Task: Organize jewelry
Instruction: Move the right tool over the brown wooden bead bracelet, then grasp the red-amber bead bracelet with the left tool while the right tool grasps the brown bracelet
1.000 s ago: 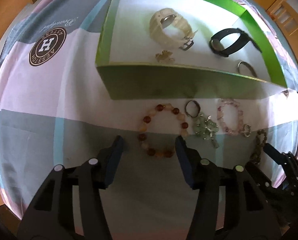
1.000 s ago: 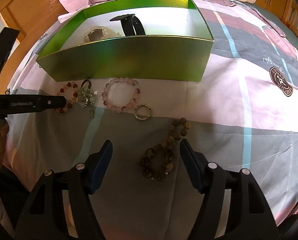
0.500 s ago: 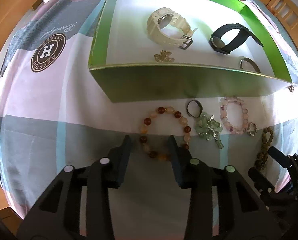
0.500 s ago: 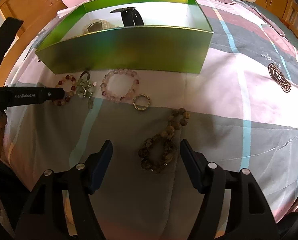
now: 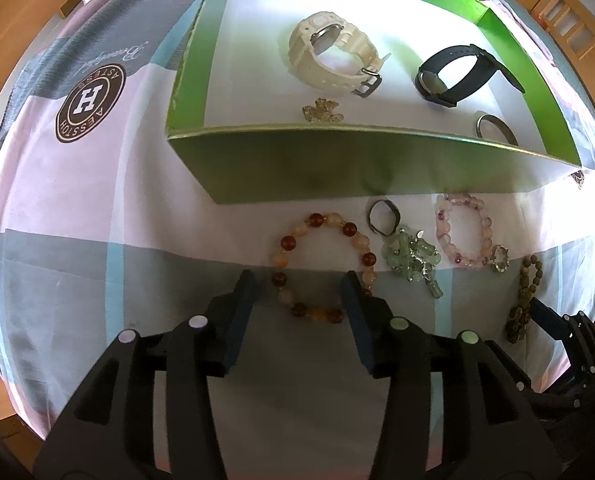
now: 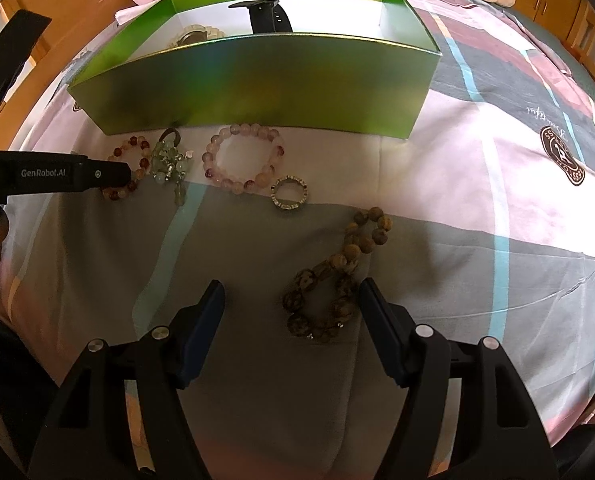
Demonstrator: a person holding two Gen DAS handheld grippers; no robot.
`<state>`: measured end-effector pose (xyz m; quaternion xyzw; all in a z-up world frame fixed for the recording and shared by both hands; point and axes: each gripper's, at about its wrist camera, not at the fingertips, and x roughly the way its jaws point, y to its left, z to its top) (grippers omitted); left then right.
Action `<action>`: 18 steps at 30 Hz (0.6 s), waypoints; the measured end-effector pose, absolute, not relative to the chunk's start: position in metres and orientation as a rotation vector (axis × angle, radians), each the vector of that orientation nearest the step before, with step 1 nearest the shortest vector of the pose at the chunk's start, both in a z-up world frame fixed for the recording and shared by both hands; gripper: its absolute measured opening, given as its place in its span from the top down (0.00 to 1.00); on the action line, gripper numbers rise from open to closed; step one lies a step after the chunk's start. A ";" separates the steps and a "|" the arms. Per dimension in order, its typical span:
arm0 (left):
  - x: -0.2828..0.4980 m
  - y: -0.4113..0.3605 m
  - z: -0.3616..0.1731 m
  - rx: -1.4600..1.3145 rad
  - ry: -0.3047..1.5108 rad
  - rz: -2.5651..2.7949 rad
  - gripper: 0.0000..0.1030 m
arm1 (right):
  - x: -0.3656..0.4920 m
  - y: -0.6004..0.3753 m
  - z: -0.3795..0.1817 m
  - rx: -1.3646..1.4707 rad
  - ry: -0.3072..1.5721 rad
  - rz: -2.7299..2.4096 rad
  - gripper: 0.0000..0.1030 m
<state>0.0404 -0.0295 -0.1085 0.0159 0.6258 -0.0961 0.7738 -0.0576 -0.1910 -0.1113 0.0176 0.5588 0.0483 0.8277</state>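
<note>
While both claws hang over the patterned bedsheet (image 5: 77, 208), the left gripper (image 5: 299, 284) has just been opening and stands half spread around the near part of the amber bead bracelet (image 5: 323, 266), its pads not pressing the beads. The right gripper (image 6: 291, 294) is wide, with the brown stone bracelet (image 6: 329, 280) lying loose between its fingers. "GenRobot.AI" is printed in white on the left gripper's finger in the right wrist view. The sheet bears a round brown emblem (image 5: 91, 103) with a big "H" ringed by letters that look like "AESSTOH", beside script too curled to read. In the green box (image 5: 377, 172) lie a cream watch (image 5: 333, 56), a black watch (image 5: 453, 76), a silver ring (image 5: 495, 128) and a small gold charm (image 5: 322, 110).
</note>
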 end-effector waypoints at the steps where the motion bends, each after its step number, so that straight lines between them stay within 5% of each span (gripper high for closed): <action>1: 0.041 -0.030 -0.109 0.036 1.356 -0.209 0.53 | -0.058 -0.190 -0.112 0.036 1.186 0.102 0.34; 18: 0.040 -0.041 -0.112 0.053 1.353 -0.224 0.45 | -0.058 -0.188 -0.113 0.031 1.184 0.101 0.34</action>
